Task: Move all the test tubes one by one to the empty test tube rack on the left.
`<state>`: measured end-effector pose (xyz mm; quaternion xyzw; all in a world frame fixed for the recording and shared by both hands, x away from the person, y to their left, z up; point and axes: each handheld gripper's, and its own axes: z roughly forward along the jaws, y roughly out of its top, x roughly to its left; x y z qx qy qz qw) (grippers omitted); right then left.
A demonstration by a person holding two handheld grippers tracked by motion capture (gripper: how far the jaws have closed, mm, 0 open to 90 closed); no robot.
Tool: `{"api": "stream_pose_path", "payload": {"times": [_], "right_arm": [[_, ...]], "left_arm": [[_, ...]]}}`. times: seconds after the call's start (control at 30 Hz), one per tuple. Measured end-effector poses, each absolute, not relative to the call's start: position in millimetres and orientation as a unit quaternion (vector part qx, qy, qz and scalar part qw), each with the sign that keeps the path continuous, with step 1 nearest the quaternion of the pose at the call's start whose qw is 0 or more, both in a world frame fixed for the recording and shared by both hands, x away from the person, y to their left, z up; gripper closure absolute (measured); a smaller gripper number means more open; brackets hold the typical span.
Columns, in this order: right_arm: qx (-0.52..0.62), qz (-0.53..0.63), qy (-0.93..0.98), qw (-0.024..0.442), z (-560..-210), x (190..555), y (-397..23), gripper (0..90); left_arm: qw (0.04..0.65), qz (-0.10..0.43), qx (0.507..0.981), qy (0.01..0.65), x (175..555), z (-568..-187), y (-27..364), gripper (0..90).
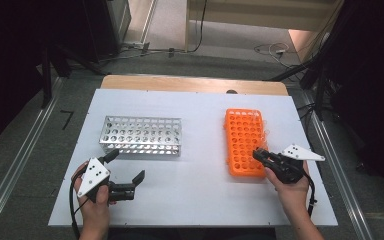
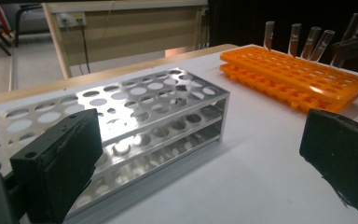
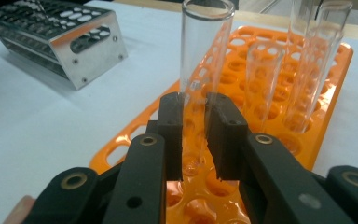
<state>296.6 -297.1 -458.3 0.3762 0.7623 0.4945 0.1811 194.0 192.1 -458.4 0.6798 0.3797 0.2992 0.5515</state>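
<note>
We see the right tongs clamped on a clear glass test tube that stands upright in a hole of the flat orange plastic tube rack; the two black pads press on its lower part from either side, above the rack's top plate. In the high view the right tongs sit over the near right part of the orange rack, with the person's right hand behind them at the near right of the white tabletop. More clear tubes stand in the same rack just beyond the gripped one, some tilted; through the glass we cannot quite tell how many there are, perhaps three.

The left tongs stand wide apart with nothing between them, held by the left hand low over the near left of the tabletop. In the left gripper view the left tongs point toward the near corner of the shiny perforated metal tube rack, one jaw just beside its near wall. That metal rack stands on the left half of the tabletop, well apart from the orange one.
</note>
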Motion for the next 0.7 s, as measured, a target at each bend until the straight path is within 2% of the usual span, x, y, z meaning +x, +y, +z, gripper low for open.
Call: {"api": "stream_pose_path", "payload": {"times": [0.3,0.37,0.43,0.7], "right_arm": [[0.367,0.492,0.77,0.172,-432.8,293.2,-293.5,74.1],[0.358,0.492,0.775,0.17,-427.9,292.6,-288.8,74.1],[0.35,0.494,0.779,0.163,-423.4,292.3,-282.6,74.1],[0.315,0.497,0.796,0.14,-410.9,295.0,-254.2,74.1]], "left_arm": [[0.57,0.27,0.687,0.362,203.6,-441.8,174.1,0.0],[0.568,0.265,0.691,0.359,206.0,-440.0,172.6,0.0],[0.571,0.237,0.705,0.347,213.7,-434.9,165.5,1.7],[0.583,0.209,0.706,0.342,228.3,-424.6,144.8,2.8]]}}
